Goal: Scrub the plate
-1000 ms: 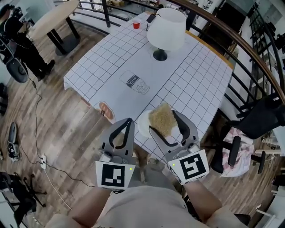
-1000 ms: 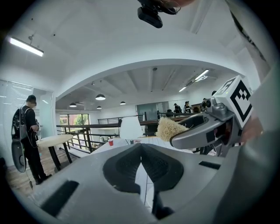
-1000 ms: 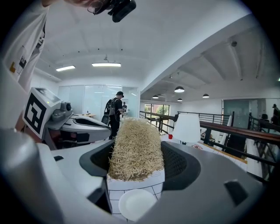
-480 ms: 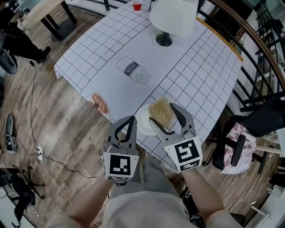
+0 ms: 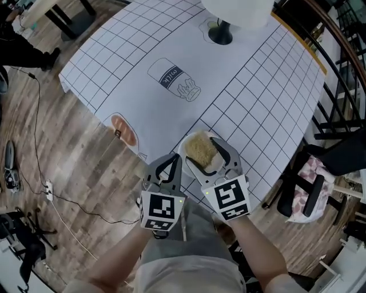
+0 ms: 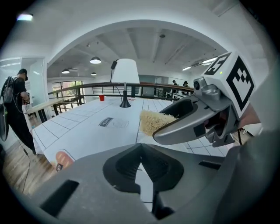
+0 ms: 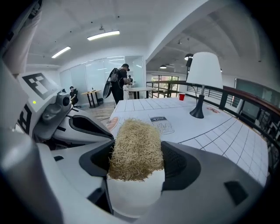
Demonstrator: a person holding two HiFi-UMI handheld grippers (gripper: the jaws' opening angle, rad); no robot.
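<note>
A white plate (image 5: 184, 150) sits on the grid-patterned tablecloth (image 5: 246, 97) at the table's near edge. My right gripper (image 5: 202, 151) is shut on a tan fibrous scrubber (image 5: 199, 146), which it holds over the plate. In the right gripper view the scrubber (image 7: 136, 148) fills the gap between the right gripper's (image 7: 136, 153) jaws, and the plate (image 7: 135, 194) lies just beneath. My left gripper (image 5: 170, 161) hangs to the plate's left, off the table edge. The left gripper's (image 6: 141, 151) jaws meet with nothing between them, and the scrubber (image 6: 152, 120) shows to the right.
A white lamp (image 5: 235, 8) stands at the table's far side, and a milk-carton drawing (image 5: 171, 76) is printed mid-cloth. A chair with a pink cloth (image 5: 309, 174) is at the right, with railings behind it. Cables (image 5: 40, 143) run over the wooden floor at the left. A person (image 7: 117, 85) stands far off.
Both grippers have drawn closer together near the table's edge. The right gripper still grips the scrubber and has sunk lower over the plate. The left gripper stays shut.
</note>
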